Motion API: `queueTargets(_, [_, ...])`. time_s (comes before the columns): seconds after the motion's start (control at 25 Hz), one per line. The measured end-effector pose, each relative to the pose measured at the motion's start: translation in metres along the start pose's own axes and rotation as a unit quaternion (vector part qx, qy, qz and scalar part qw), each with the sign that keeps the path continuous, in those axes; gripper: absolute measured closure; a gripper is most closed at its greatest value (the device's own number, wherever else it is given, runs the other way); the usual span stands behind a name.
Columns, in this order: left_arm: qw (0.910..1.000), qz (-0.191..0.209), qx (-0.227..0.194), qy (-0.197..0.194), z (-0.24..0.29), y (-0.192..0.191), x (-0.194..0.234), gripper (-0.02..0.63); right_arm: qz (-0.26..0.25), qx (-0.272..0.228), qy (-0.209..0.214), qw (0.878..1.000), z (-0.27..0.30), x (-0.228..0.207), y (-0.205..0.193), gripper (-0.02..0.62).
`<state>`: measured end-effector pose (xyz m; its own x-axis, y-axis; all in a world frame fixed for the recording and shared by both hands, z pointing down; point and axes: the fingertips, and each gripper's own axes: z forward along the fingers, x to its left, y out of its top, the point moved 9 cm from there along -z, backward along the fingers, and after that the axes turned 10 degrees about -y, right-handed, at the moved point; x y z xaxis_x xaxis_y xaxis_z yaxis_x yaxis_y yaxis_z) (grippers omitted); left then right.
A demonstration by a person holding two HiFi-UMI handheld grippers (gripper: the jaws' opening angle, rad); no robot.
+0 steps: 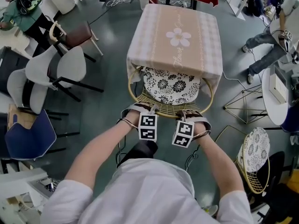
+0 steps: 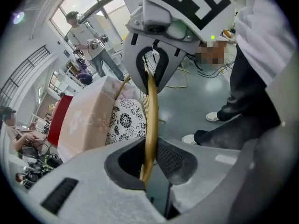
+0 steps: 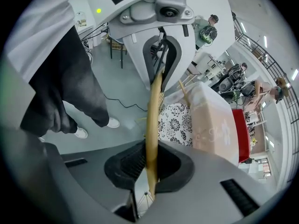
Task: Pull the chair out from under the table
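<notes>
With pads [image 3: 129,164] clenched on the gold rim [image 3: 152,125], grips the chair [image 1: 170,88] by left gripper [image 1: 138,110] and right gripper [image 1: 192,114] side by side, likely for a straight, even pull from under the table [image 1: 159,55].

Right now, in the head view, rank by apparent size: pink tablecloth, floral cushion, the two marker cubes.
1. pink tablecloth
2. floral cushion, partly hidden
3. left marker cube, right marker cube: alike, unranked
</notes>
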<state>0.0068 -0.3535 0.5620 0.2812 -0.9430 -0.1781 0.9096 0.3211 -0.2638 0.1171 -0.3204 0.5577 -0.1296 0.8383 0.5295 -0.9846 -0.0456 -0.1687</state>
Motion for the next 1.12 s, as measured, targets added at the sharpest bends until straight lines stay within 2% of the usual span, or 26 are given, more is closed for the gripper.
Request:
queueTargets(0.4, [0.9999,-0.005,0.003,-0.014,-0.001,0.006,-0.017,0.545,0.001,0.007,0.008,1.0,-0.008,0.011,0.0,0.566])
queueTargets(1.12, [0.9998,-0.004,0.017,-0.009,-0.008,0.009,-0.069,0.544,0.0,-0.001,0.011,1.0,-0.035,0.059,0.012,0.569])
